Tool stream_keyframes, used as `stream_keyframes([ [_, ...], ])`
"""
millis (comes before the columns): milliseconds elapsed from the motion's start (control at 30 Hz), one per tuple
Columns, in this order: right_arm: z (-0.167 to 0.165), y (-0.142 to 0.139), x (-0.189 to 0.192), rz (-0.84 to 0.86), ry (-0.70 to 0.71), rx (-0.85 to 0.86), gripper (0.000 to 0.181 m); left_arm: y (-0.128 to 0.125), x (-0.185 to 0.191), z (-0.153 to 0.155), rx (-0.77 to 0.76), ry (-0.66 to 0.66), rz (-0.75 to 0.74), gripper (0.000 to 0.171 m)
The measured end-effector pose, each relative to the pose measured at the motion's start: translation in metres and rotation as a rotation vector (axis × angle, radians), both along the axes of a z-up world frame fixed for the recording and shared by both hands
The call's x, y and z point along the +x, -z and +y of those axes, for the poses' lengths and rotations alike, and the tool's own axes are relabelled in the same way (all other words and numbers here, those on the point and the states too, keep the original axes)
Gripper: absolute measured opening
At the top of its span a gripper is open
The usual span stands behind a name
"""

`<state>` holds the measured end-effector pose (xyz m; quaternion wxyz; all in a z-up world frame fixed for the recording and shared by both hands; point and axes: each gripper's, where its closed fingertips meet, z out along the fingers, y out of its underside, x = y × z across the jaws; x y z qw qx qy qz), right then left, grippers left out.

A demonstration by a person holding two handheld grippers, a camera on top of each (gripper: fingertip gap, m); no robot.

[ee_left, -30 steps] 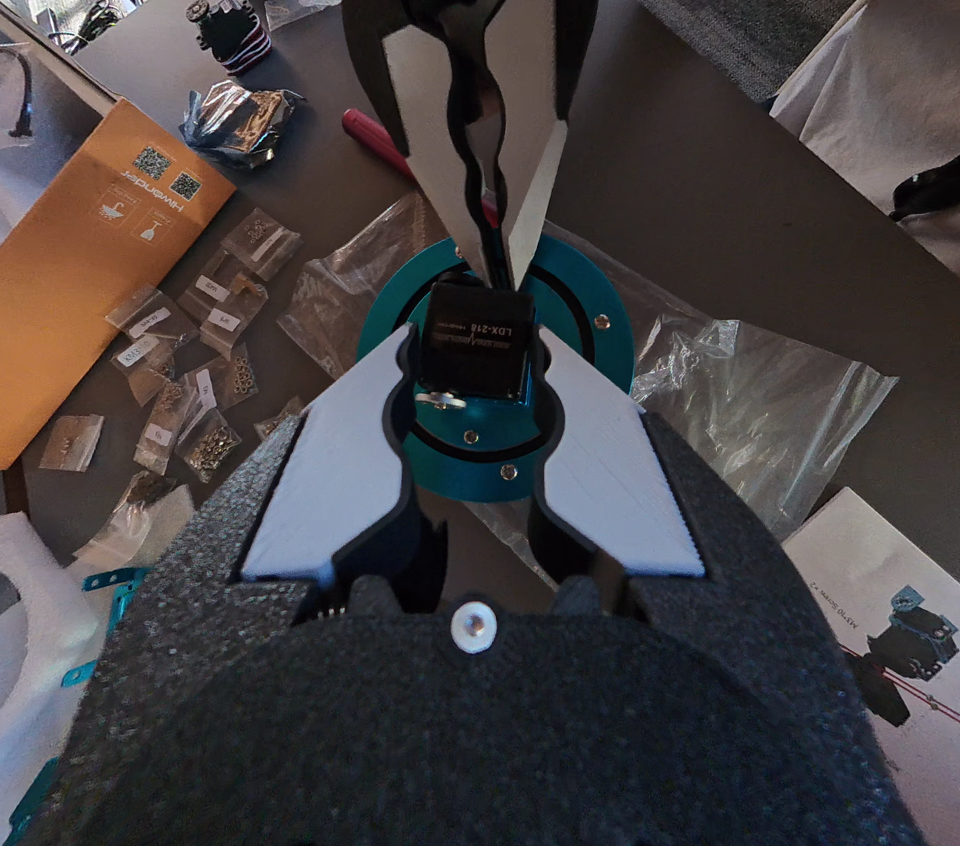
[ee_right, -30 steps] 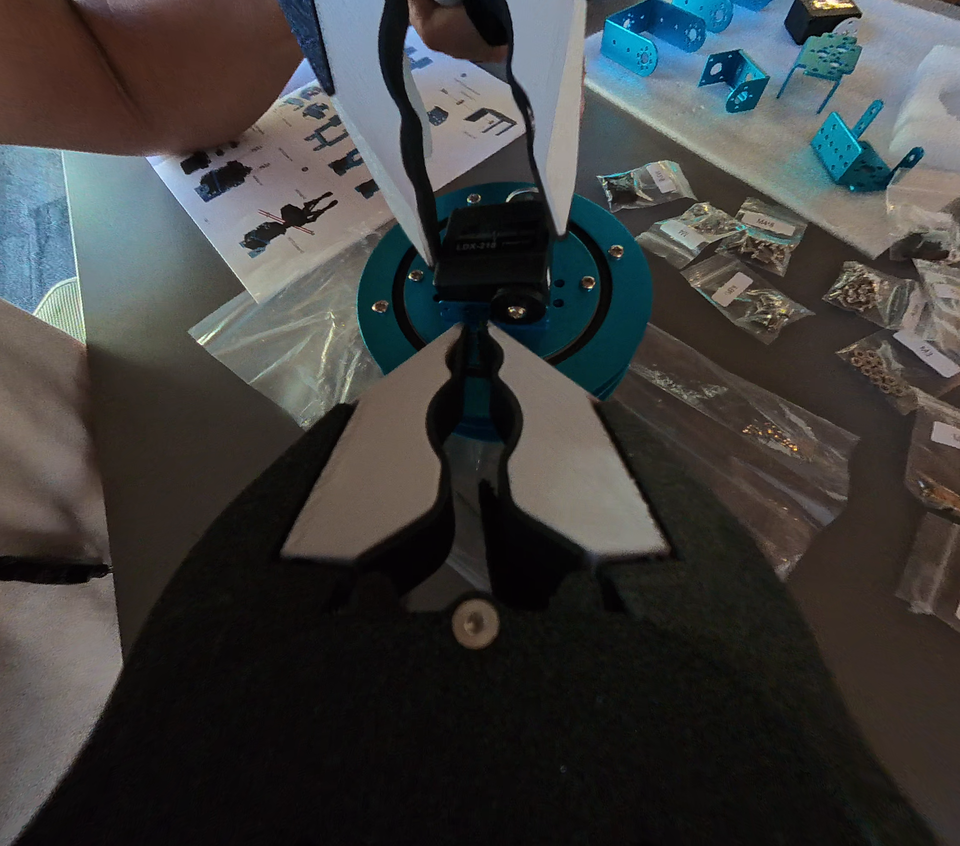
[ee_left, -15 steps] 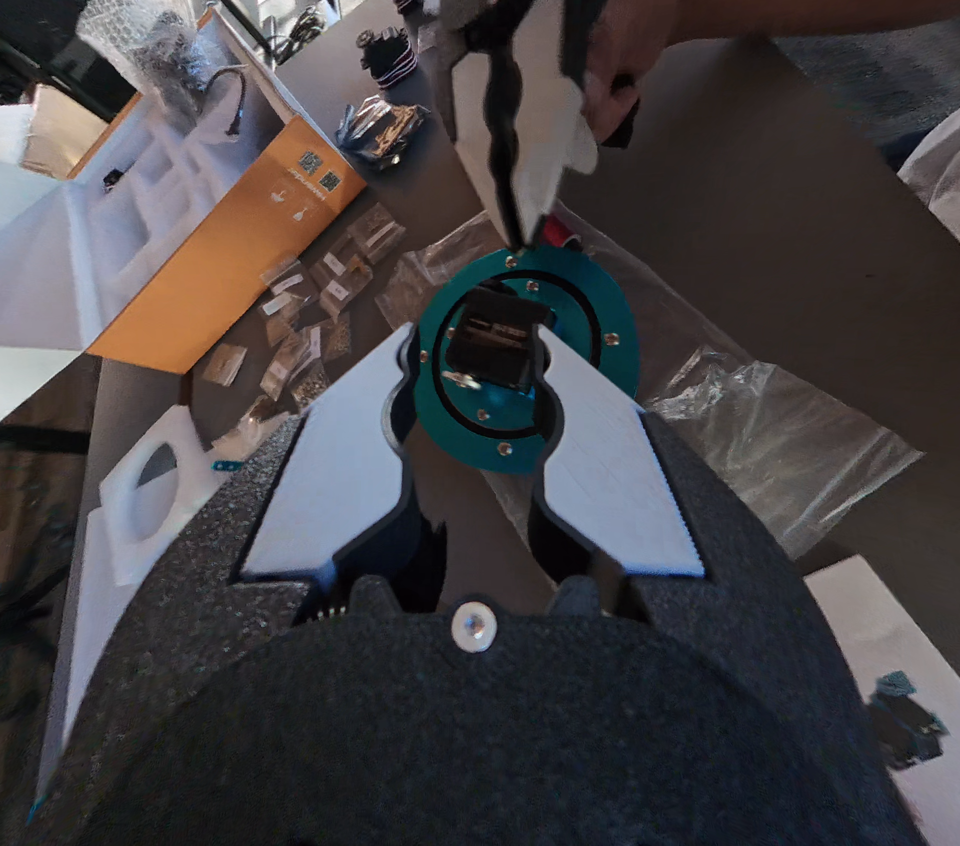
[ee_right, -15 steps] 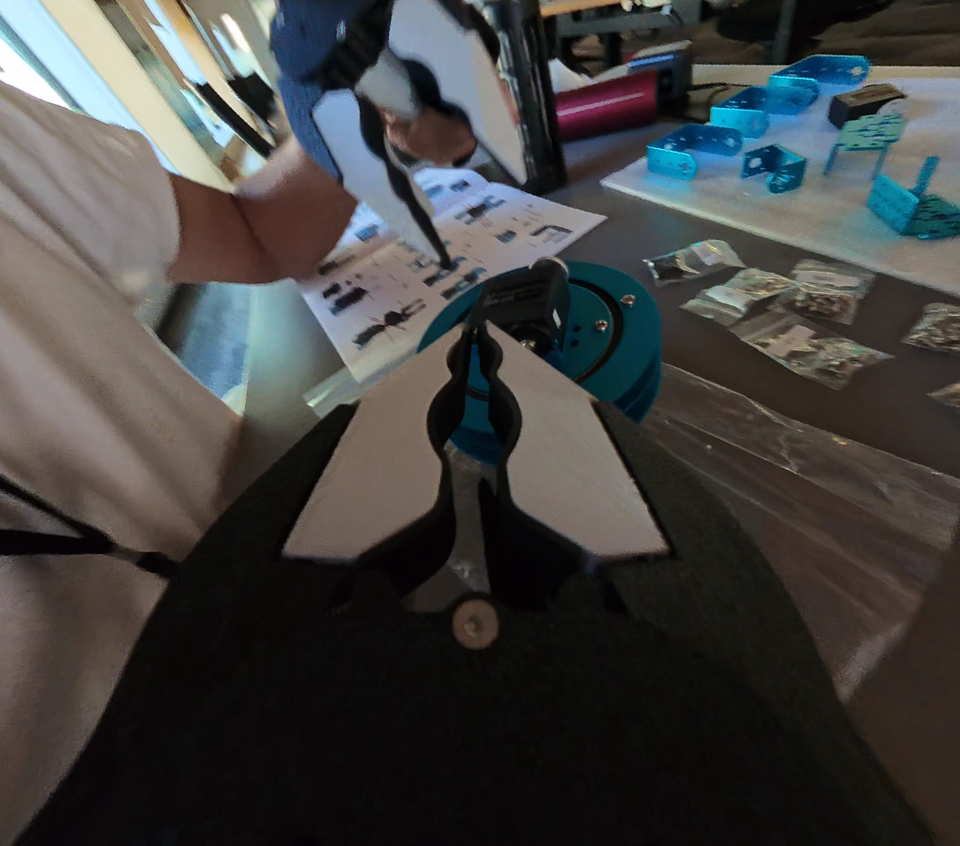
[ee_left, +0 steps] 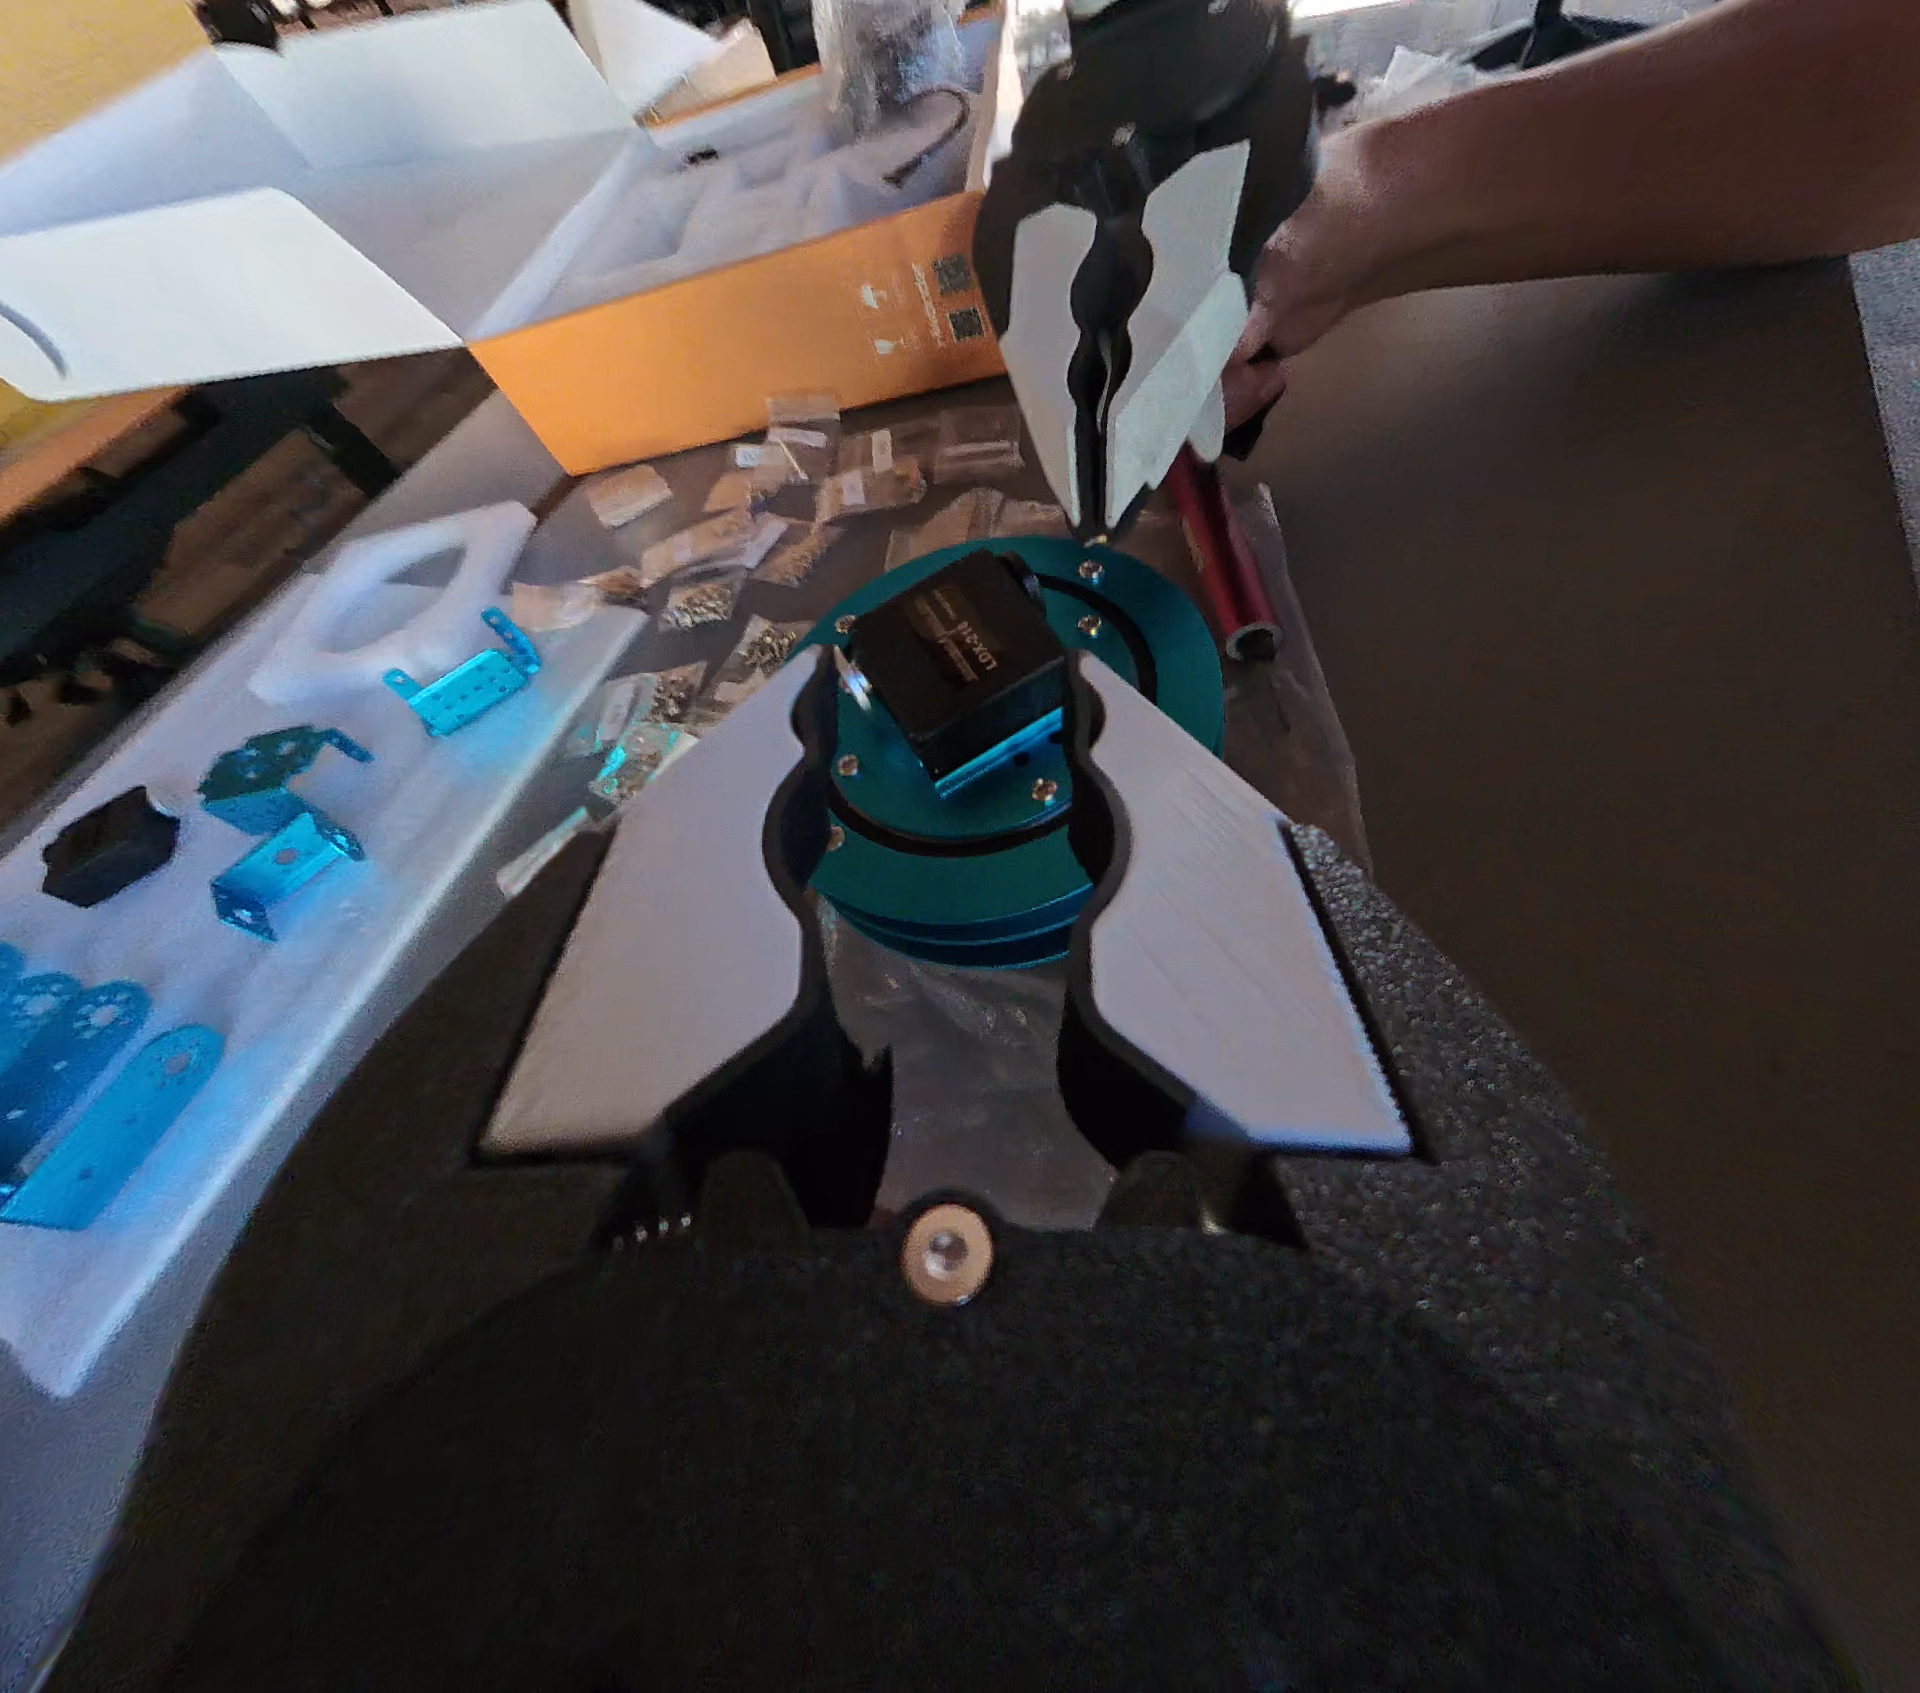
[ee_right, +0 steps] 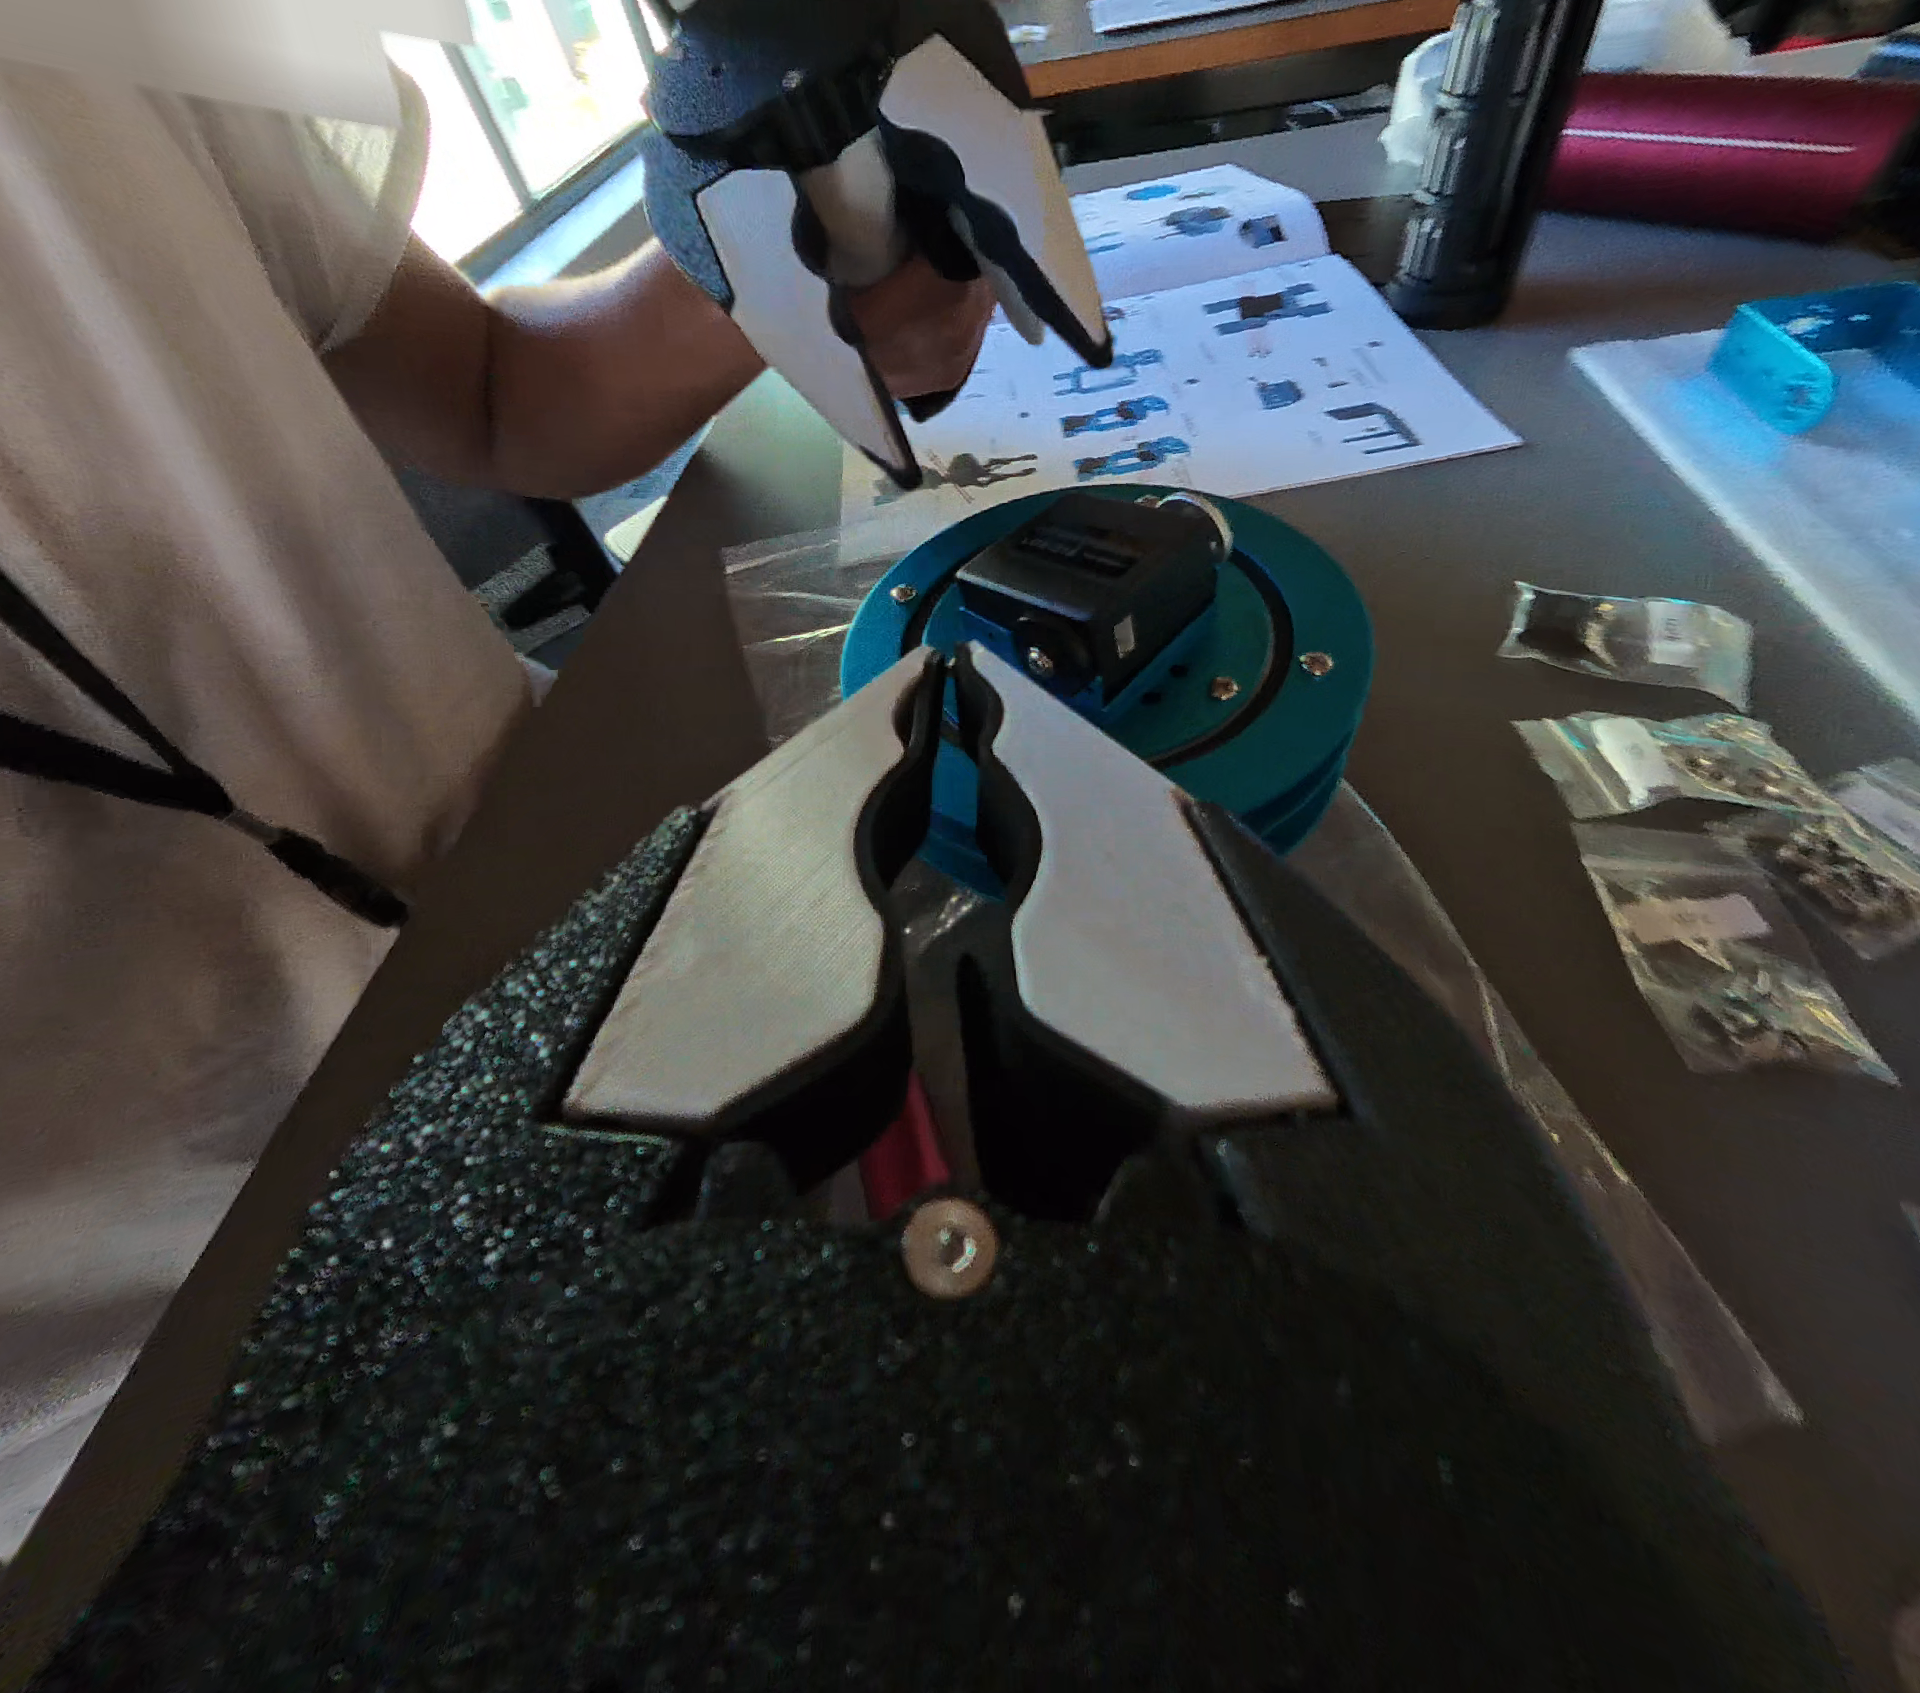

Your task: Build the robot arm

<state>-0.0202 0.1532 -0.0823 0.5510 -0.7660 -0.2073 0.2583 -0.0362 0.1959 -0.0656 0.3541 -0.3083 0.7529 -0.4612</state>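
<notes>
A black servo [ee_left: 956, 667] sits in a blue bracket on a round teal base [ee_left: 1164, 687] on the dark table. My left gripper [ee_left: 940, 672] is open and empty. In the right wrist view it [ee_right: 1003, 412] hangs above and behind the base [ee_right: 1330, 604], clear of the servo [ee_right: 1101, 583]. My right gripper [ee_right: 951, 661] is shut, its tips close to the servo's near end. In the left wrist view it [ee_left: 1096, 521] points down at the base's far rim. I cannot tell whether it pinches anything small.
A red screwdriver [ee_left: 1216, 542] lies behind the base. An open orange box [ee_left: 727, 355], small bags of screws [ee_left: 727, 542] and a white foam sheet with blue brackets [ee_left: 281, 854] lie to the left. An open manual [ee_right: 1299, 355] and a black bottle [ee_right: 1507, 85] stand beyond. The tips of one gripper are about 6 cm away from the tips of the other. My left gripper's tips are some 30 cm from the black bottle [ee_right: 1507, 85].
My left gripper has lifted off the servo, which it framed closely a second ago. My right gripper has drawn back from the servo's end. Both views have tilted up.
</notes>
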Motion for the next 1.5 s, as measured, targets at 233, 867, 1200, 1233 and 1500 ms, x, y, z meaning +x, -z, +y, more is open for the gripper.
stream_keyframes([
  [233,0.008,-0.004,-0.003,-0.06,0.064,0.053,0.0,-0.026,0.003,0.003,-0.143,0.21,-0.062,0.041],
  [867,0.009,0.009,-0.01,-0.185,0.129,0.081,0.0,0.016,0.016,-0.011,-0.021,0.569,0.311,0.078],
  [1200,0.006,0.015,-0.007,-0.211,0.155,0.02,0.0,0.033,0.027,-0.016,-0.04,0.615,0.296,0.058],
  [1233,0.006,0.019,-0.007,-0.223,0.166,-0.01,0.0,0.032,0.028,-0.016,-0.062,0.618,0.288,0.057],
  [1500,0.017,0.023,-0.011,-0.343,0.305,-0.091,0.001,0.03,0.025,-0.017,-0.125,0.627,0.287,0.056],
])
